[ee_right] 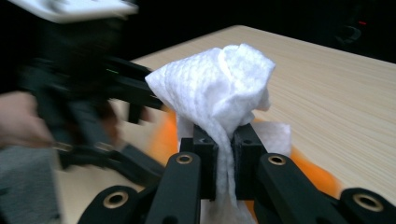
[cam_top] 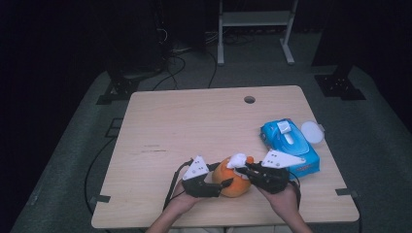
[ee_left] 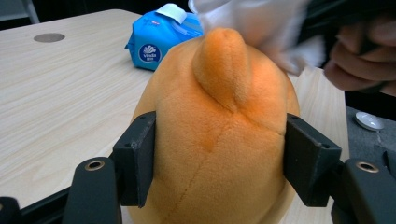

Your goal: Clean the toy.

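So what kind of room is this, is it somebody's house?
Probably not a house; it looks like a lab or recording studio. A lone wooden table stands on grey floor with black stands and cables around it, dark all round, and each hand works a hand-held gripper on an orange plush toy.

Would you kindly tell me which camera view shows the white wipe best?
The right gripper view: the white wipe is close and sharp, pinched in the right claw. The left gripper view crops it; the high view shows a small white blob.

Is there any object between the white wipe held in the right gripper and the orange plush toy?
Nothing visible does. The white wipe, pinched in the right gripper, sits against the top of the orange plush toy, which the left gripper clamps from both sides.
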The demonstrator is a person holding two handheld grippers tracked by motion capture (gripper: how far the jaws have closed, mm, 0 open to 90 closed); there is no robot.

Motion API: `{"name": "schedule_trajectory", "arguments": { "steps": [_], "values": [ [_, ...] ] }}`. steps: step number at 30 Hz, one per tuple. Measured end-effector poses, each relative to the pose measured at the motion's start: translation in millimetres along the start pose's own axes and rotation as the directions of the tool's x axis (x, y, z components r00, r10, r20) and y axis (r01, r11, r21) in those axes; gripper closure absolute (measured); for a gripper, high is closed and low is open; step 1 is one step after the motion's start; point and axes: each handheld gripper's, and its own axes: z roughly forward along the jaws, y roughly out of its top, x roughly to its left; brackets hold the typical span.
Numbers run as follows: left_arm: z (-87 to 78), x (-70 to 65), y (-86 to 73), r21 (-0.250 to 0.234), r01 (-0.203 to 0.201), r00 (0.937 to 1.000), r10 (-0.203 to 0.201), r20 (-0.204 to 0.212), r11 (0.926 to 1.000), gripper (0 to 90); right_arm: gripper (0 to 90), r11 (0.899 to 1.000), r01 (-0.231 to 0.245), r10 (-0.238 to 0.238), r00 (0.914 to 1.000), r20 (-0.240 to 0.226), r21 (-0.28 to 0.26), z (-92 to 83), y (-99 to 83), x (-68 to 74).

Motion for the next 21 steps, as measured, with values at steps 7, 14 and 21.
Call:
{"name": "schedule_trajectory", "arguments": {
  "steps": [7,14,21],
  "values": [
    [2.4,2.2,-1.1,-0.013,0.027,0.9996,-0.028,-0.007,0.9995,34.7,82.2,1.000,-0.023,0.023,0.9985,0.049,0.005,-4.1,-5.8,-8.1],
    [-0.8,7.1,-2.2,-0.019,0.060,0.9982,-0.060,-0.006,0.9980,35.1,82.4,1.000,0.010,-0.010,0.9997,0.023,0.005,-0.1,-1.3,0.3],
    [-3.4,13.7,-4.3,-0.032,0.102,0.9947,-0.102,-0.004,0.9942,35.1,82.4,0.998,-0.048,0.044,0.9927,0.112,0.039,-6.9,-16.0,-25.4]
  ]
}}
